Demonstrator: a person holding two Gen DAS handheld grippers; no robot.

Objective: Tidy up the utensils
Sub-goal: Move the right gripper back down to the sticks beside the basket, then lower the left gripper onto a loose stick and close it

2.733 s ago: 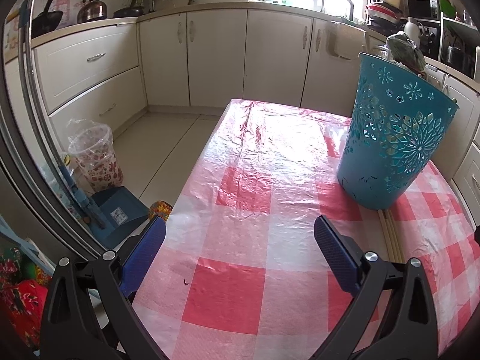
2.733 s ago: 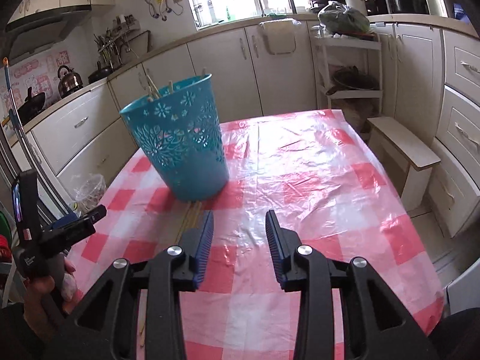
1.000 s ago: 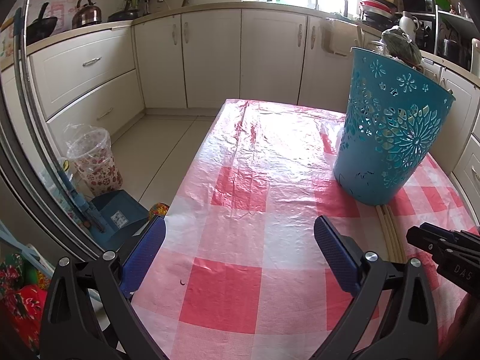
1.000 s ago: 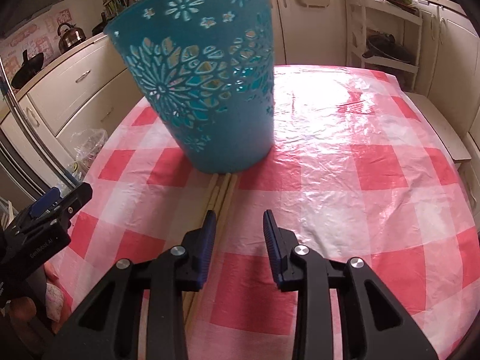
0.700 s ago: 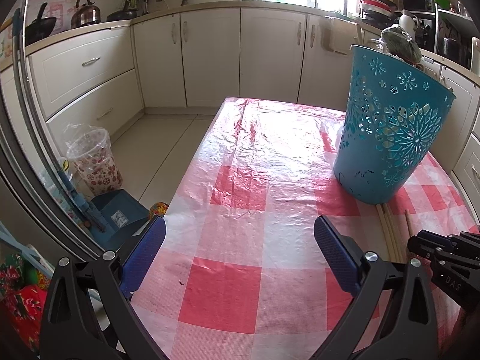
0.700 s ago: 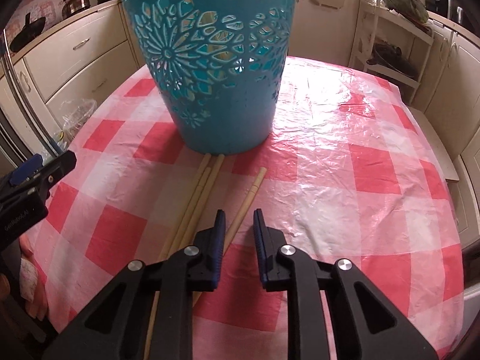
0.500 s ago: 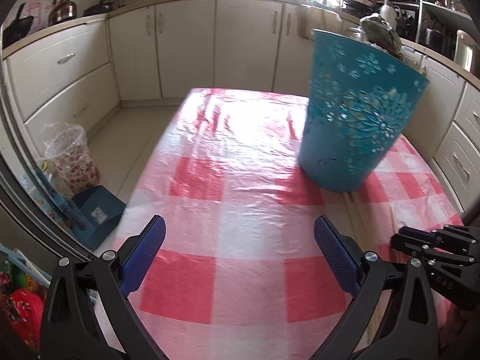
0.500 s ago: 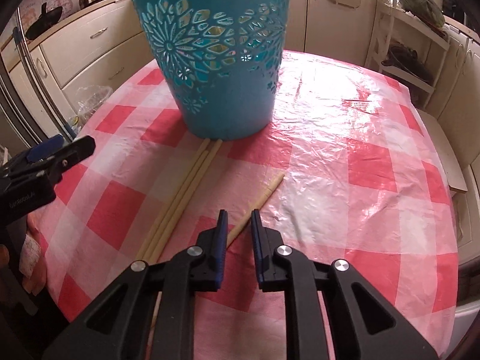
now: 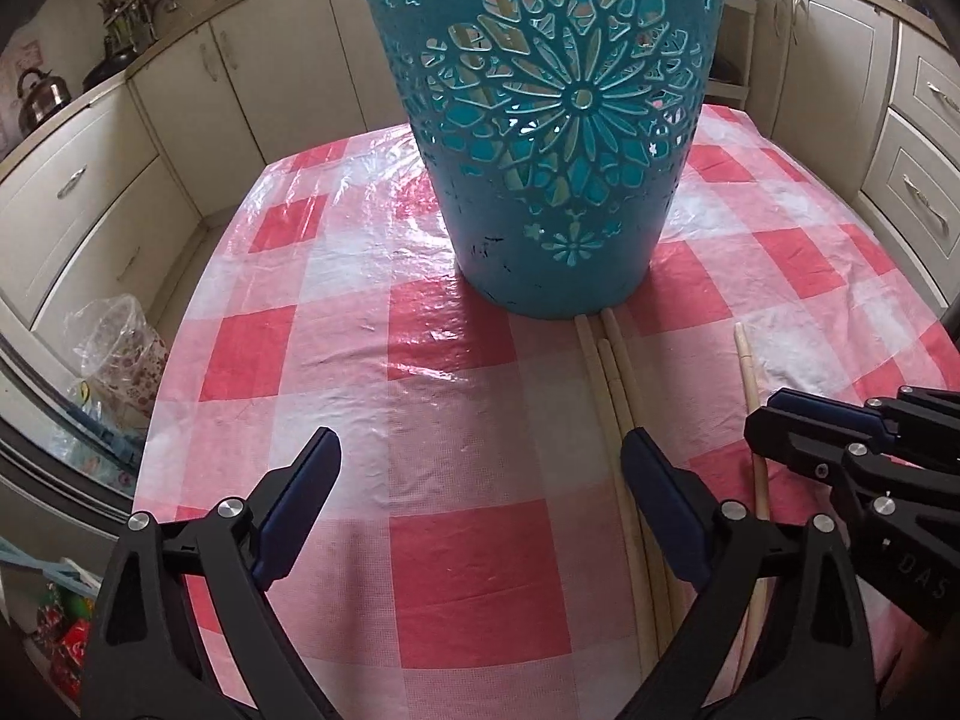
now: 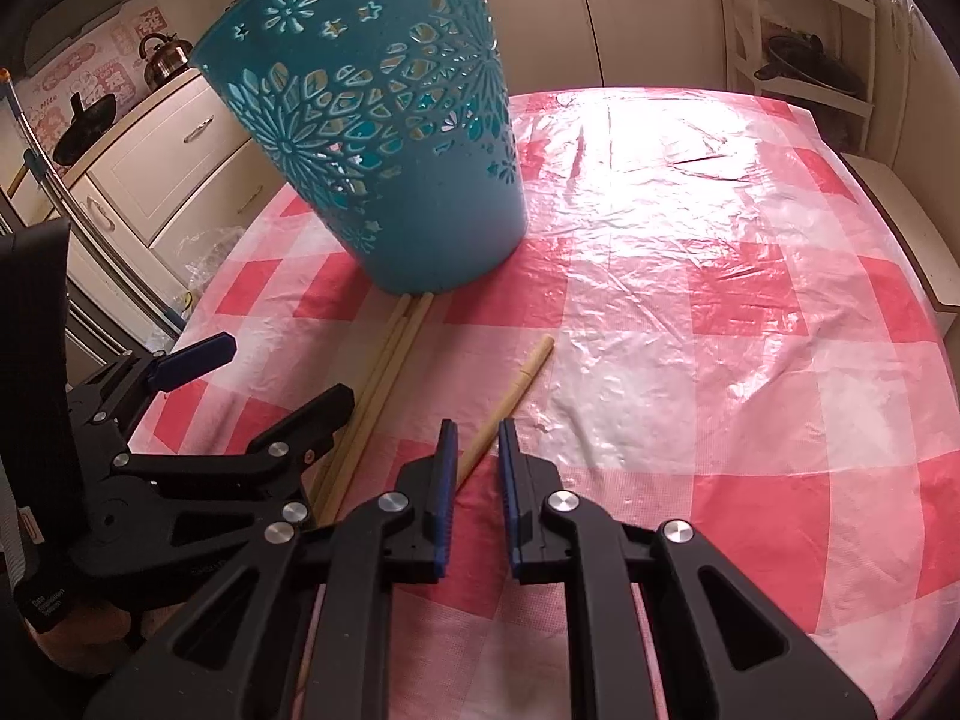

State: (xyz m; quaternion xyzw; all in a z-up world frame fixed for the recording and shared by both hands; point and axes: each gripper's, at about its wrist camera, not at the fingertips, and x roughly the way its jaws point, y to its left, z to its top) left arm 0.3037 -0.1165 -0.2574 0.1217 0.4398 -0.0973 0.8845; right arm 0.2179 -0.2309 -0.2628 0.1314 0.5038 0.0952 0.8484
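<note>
The right claw [image 10: 477,450] has just pinched in from a loose gap to a narrow one, and a single chopstick [image 10: 516,381] now sits between its blue pads, pulled away from the bundle of chopsticks [image 10: 378,372] lying on the red-checked tabletop [image 10: 720,300]. Whether the pads truly press on the stick is hard to call, since a sliver of gap shows, but the stick runs right between them, so the pickup looks under way. The blue basket [image 10: 390,138] stands just beyond, the bundle's far ends touching its base. Meanwhile the left claw [image 9: 480,504] has swung in closer to the basket, jaws spread wide, empty, hovering over the bundle.
</note>
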